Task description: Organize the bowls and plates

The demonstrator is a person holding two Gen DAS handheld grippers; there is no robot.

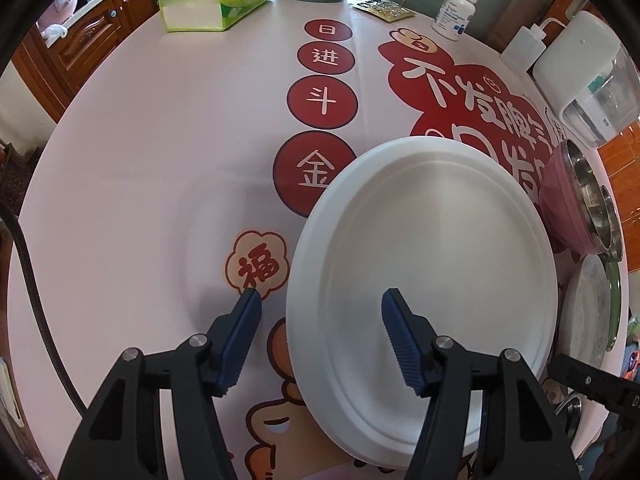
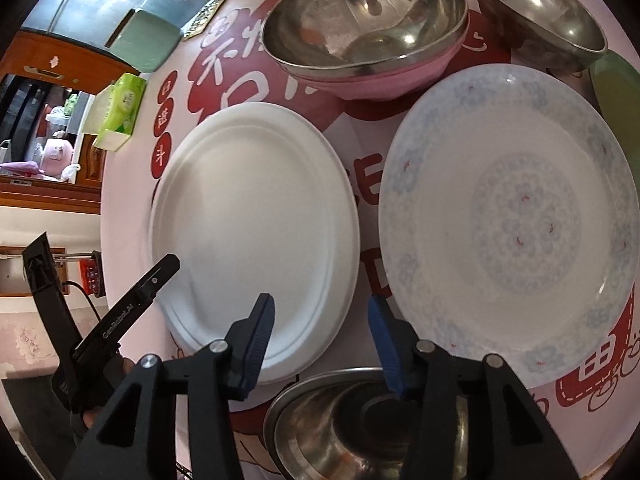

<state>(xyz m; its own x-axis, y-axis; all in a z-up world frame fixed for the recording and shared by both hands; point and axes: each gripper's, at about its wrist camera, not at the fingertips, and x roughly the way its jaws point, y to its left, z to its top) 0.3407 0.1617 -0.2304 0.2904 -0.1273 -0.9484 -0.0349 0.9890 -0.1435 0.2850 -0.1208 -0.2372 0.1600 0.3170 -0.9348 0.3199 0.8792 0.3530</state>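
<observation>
A: The left gripper [image 1: 320, 300] straddles the near-left rim of the white plate [image 1: 432, 248], jaws part open, blue pads clear of it.

B: Yeah, and the right gripper [image 2: 320, 308] hangs half-open over that plate's right edge [image 2: 256, 216], gripping nothing. The patterned plate [image 2: 512, 216] sits just beside, with a pink-sided steel bowl [image 2: 364, 28] behind on the tablecloth [image 1: 160, 160].

Left of your left gripper [image 1: 320, 304], bare tablecloth [image 1: 140, 200] lies open; rightward the white plate [image 1: 420, 248] and pink-sided bowl [image 1: 572, 196] crowd you.
</observation>
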